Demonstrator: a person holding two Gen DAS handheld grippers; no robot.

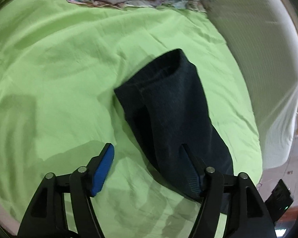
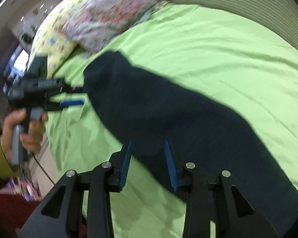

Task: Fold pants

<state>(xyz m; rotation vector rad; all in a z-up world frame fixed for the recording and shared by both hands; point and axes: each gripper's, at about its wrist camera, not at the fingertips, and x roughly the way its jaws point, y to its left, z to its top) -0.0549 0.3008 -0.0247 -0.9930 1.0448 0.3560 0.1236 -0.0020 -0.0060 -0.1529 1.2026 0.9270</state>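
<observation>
Your left tool (image 1: 147, 158) is gaping wide, right finger (image 1: 190, 166) tucking under pants (image 1: 168, 107) edge, nothing pinched. Pants are lying dark and long across green bed (image 1: 59, 59). Your right tool (image 2: 148, 162) is hanging unclenched, fingers straddling pants (image 2: 168, 107) hem. Floral pillows (image 2: 109, 17) are resting at bed's far end.

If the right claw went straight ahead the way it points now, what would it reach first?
Most likely the dark pants: the open right claw points straight at them on the green sheet, though depth is unclear.

dark pants (image 2: 168, 107), green bedsheet (image 2: 218, 45), parted jaws
</observation>
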